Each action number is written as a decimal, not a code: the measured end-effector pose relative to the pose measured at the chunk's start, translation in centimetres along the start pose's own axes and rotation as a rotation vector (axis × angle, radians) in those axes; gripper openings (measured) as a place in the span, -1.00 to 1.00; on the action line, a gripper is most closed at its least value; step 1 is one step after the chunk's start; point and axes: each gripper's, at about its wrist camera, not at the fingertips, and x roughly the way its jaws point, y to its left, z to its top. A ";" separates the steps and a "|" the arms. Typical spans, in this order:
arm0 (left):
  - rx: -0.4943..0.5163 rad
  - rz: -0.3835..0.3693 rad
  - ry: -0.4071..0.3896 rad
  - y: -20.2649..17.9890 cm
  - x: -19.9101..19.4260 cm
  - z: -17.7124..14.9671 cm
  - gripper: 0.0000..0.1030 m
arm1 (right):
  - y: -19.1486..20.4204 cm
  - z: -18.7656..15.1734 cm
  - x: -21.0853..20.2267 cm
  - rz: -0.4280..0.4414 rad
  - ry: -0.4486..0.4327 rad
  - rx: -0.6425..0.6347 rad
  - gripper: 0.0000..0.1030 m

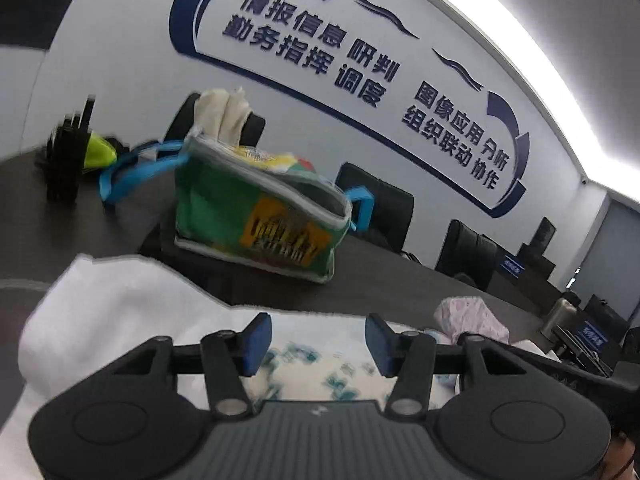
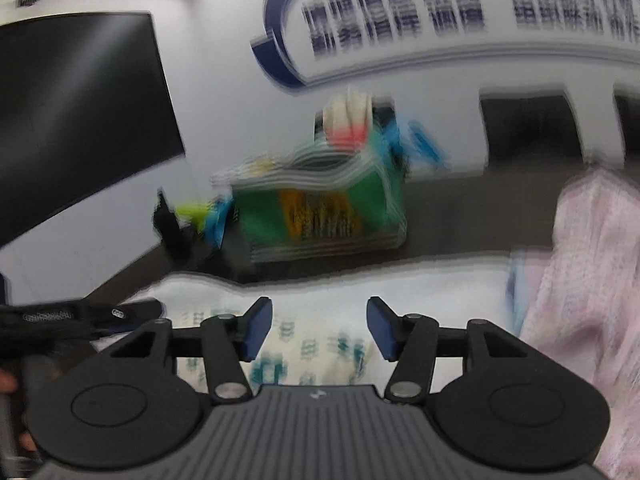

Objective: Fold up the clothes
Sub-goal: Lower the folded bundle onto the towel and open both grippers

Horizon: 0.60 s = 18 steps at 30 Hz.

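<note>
A white garment with a teal print (image 1: 312, 364) lies on the dark table just under my left gripper (image 1: 318, 344), which is open with nothing between its blue pads. Its plain white part (image 1: 104, 312) bulges up at the left. In the right wrist view the same white printed garment (image 2: 320, 320) lies below my right gripper (image 2: 320, 328), also open and empty. A pink garment (image 2: 584, 280) is heaped at the right; in the left wrist view the pink garment (image 1: 472, 316) shows small, farther right. The right wrist view is blurred by motion.
A green zip bag (image 1: 260, 216) with blue handles, stuffed with clothes, stands on the dark table (image 1: 380, 280) beyond the garment. Black chairs (image 1: 384, 200) line the far side. A black holder (image 1: 64, 160) stands at left. A large dark screen (image 2: 72, 112) hangs on the wall.
</note>
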 end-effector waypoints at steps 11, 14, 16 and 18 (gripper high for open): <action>0.046 0.090 0.086 0.2 4.3 -5.4 -0.53 | 3.7 -3.3 5.9 -0.019 0.143 -0.086 -0.63; 0.046 0.113 0.037 -1.2 -1.3 -3.5 -0.43 | 3.9 -2.9 3.1 0.006 0.086 -0.081 -0.59; 0.082 0.143 -0.009 -3.0 -6.1 -3.6 -0.11 | 4.2 -1.8 -1.0 0.032 -0.002 -0.082 -0.38; 0.112 0.154 -0.035 -4.6 -10.6 -5.0 0.41 | 4.5 -1.9 -5.2 0.024 -0.046 -0.089 -0.13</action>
